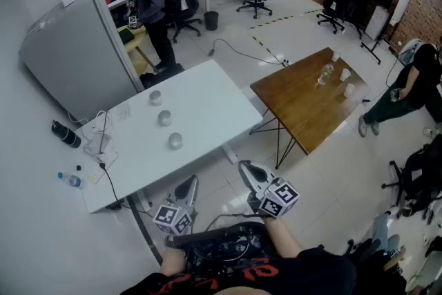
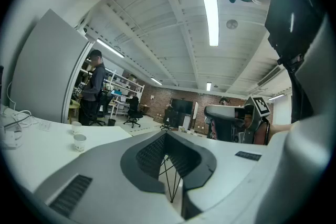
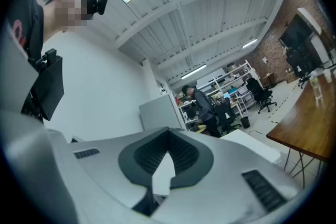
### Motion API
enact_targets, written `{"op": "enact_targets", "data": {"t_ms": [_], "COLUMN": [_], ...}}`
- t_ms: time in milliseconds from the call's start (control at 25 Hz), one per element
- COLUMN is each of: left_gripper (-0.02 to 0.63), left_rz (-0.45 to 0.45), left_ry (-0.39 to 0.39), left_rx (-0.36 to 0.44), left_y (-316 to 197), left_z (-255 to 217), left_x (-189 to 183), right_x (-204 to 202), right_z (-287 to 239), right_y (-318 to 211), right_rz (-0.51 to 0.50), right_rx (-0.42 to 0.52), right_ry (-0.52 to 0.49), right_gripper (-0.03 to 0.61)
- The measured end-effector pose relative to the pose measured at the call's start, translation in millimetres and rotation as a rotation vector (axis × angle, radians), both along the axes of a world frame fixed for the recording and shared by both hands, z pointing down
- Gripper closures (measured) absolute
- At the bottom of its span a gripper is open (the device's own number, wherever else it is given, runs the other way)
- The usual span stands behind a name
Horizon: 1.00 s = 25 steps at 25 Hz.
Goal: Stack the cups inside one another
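And here's the white surface, the big slab in the middle of the room and our reference for everything else. Off its far left corner a tall grey panel leans up against the wall. To the right of the white surface, across a strip of floor, sits the wooden surface, with a few small clear and white cups of its own at its far end. Beyond the white surface's far edge a person in a dark hooded top stands with their back to us, bent toward a desk.

Now the tools, both held short of the white surface's near edge, out over the floor. The left tongs point level toward that edge, and the left gripper view shows them pressed together at the tips with nothing between them. The right tongs sit just off the near right corner, and their own view shows them together too, nothing caught between.

The prize: three cups standing upright in a loose row down the middle-left of the white surface, each apart from the next, none inside another. From the left gripper view two of them show, well away from the tips.

Smallest bits: a black bottle lies on the floor just off the white surface's left end, and a clear bottle lies near its near left corner.
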<state>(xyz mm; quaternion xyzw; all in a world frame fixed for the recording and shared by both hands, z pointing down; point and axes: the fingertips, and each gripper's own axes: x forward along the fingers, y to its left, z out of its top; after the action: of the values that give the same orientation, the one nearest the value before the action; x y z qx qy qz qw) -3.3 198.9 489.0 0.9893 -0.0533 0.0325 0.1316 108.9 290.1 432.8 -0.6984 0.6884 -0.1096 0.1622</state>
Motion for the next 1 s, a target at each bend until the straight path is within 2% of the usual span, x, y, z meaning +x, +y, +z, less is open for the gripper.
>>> {"op": "enact_targets", "data": {"t_ms": [120,280,480,800,1000], "left_gripper": [0.623,0.622,0.621,0.623,0.623], "left_rz": [-0.022,-0.077,-0.01,-0.076,-0.164], "left_ry": [-0.002,0.013,0.0,-0.001,-0.019], "left_rx": [0.003,-0.009,0.005,0.014,0.006], "left_y": [-7,-19,-32,-97,-136], "left_z": [4,6,11,13,8], "left_x": [1,8,30,48,36], "right_x": [5,18,28,49,48], "right_z": [7,14,19,28,16], "right_y": [-8,-22,-38,-116,-171], "right_rz": [-0.027,-0.059,-0.025,-0.111,-0.204], "right_rx": [-0.014,-0.038,-0.049,-0.059,-0.034], "right_ry": [0.023,0.006,0.002,-0.002,0.006], "right_gripper": [0.574,0.574,0.574,0.574,0.574]}}
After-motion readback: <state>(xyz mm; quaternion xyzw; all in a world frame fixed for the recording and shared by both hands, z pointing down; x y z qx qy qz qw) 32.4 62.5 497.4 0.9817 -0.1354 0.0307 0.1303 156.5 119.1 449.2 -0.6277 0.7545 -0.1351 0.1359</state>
